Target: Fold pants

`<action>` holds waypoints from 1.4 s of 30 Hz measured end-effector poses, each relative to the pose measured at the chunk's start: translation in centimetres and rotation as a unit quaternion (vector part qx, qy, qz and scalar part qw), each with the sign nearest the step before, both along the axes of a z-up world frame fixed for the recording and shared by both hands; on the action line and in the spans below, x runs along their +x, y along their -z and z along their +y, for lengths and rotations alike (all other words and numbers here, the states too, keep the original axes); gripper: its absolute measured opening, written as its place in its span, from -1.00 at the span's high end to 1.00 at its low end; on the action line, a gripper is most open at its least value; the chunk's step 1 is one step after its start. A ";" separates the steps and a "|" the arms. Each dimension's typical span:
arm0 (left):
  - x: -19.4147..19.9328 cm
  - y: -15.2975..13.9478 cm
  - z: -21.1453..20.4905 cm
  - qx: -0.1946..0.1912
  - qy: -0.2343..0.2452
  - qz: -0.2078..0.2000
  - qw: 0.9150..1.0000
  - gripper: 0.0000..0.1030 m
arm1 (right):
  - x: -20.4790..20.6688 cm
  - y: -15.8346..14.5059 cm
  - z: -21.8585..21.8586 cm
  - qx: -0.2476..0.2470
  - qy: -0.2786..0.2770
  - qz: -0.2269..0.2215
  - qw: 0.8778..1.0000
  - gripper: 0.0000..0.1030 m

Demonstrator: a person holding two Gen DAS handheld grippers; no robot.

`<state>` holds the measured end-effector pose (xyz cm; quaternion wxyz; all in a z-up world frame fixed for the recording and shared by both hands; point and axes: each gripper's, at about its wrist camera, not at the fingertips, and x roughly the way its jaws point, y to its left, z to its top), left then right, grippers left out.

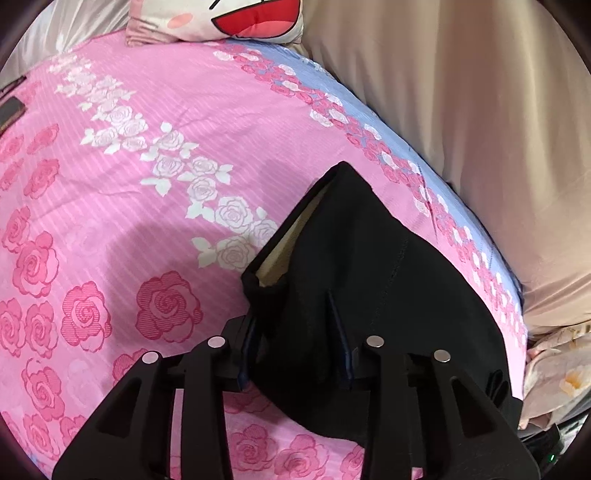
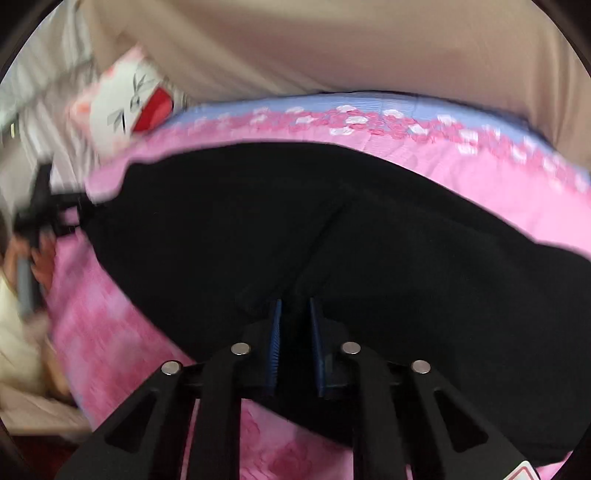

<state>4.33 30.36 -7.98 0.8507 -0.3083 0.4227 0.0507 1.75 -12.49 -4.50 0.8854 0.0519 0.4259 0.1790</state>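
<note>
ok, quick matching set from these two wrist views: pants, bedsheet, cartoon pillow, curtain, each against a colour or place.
Things:
1. pants
2. bedsheet
3. cartoon pillow
4. curtain

Descriptions:
A. beige, hanging beside the bed
B. black, between the left tongs
C. pink with rose print
D. at the bed's far end, red mouth

Pairs: 1-B, 2-C, 3-D, 4-A

The pants [image 1: 369, 277] lie on the bedsheet [image 1: 129, 184], near its curtain-side [image 1: 461, 110] edge; a pillow [image 1: 236, 18] rests at the sheet's far end.
</note>
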 end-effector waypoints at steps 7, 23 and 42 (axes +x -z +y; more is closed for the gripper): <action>-0.3 -0.1 0.0 0.002 0.013 -0.011 1.000 0.32 | 2.7 -2.5 1.8 0.055 -0.007 -0.012 0.998 0.78; -1.5 -14.3 -13.2 0.048 0.191 -0.176 0.964 0.68 | -1.1 -4.0 -8.6 0.098 0.133 -0.061 0.984 -0.24; -4.3 -8.7 -38.3 0.152 0.413 -0.094 0.893 -0.79 | -6.6 -1.1 -20.3 0.181 0.218 -0.047 0.958 -0.40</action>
